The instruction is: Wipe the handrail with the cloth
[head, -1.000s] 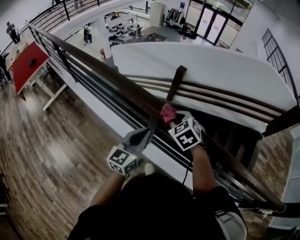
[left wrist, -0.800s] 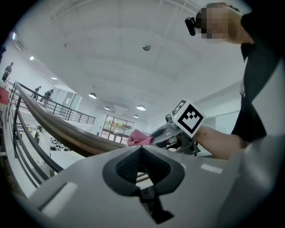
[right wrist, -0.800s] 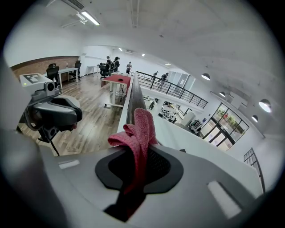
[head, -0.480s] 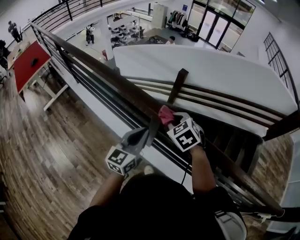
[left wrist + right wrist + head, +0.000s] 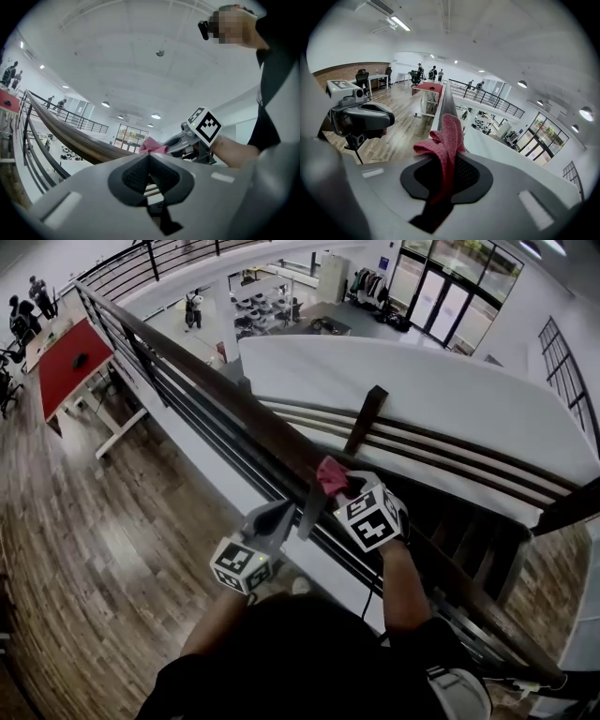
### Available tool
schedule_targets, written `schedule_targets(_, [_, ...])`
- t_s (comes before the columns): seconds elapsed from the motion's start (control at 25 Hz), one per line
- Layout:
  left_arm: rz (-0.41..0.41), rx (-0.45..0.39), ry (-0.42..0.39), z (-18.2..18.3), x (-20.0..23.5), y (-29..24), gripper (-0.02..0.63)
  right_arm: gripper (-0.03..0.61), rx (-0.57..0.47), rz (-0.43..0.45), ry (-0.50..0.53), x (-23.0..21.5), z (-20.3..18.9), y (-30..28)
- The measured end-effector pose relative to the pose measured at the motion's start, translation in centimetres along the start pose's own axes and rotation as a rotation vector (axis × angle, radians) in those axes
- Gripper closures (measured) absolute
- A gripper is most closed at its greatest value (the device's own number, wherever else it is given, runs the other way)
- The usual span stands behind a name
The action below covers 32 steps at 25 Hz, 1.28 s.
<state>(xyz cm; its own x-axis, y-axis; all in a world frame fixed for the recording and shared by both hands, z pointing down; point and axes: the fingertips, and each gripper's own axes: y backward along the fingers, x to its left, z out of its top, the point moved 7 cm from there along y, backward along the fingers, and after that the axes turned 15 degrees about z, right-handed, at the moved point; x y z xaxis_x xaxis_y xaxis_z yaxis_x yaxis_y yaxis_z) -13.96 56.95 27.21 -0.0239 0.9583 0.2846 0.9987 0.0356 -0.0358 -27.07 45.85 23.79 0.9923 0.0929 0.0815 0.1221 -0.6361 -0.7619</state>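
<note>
While the cloth point(image 5: 332, 474) is clamped in the right gripper point(image 5: 345, 488) on the handrail point(image 5: 208, 382), the left gripper point(image 5: 281, 517) is seen shut and empty; wiping is judged partway, with much rail left.

a dark short-sleeved top point(image 5: 309, 667) fills the bottom of the head view. the left gripper point(image 5: 289, 509) and right gripper point(image 5: 345, 486) are pale grey with black textured pads point(image 5: 136, 176), each carrying a white cube point(image 5: 239, 564) printed with black squares. a thin black cable point(image 5: 371, 589) hangs below the right one.
</note>
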Motion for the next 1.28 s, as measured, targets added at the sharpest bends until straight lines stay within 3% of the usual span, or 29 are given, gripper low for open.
schedule_targets(0.12, [-0.001,-0.022,0.008,0.4,0.5,0.6,0.614,0.528,-0.254,-0.014,-0.014,0.2,1.9,1.4])
schedule_targets(0.24, [-0.012,-0.025,0.019,0.8,1.8,1.4,0.614,0.528,-0.479,0.015,-0.112,1.3,3.6,3.5])
schedule_targets(0.48, [-0.108,-0.019,0.011,2.3,1.6,3.8,0.614,0.528,-0.639,-0.080,-0.187,5.6,2.6,7.7])
schedule_targets(0.68, [-0.236,0.051,0.033,1.3,-2.7,5.1,0.614,0.528,-0.664,-0.205,-0.260,10.8,-2.7,13.1])
schedule_targets(0.84, [-0.403,0.099,0.036,-0.9,-6.9,4.0,0.614,0.528,-0.643,-0.364,-0.323,14.1,-8.0,16.6])
schedule_targets(1.04, [-0.636,0.144,0.017,-1.9,-14.0,3.4,0.614,0.528,-0.672,-0.555,-0.431,18.3,-13.2,22.0])
schedule_targets(1.28, [-0.869,0.194,-0.007,-5.8,-23.3,4.1,0.614,0.528,-0.663,-0.756,-0.537,22.8,-21.4,26.1])
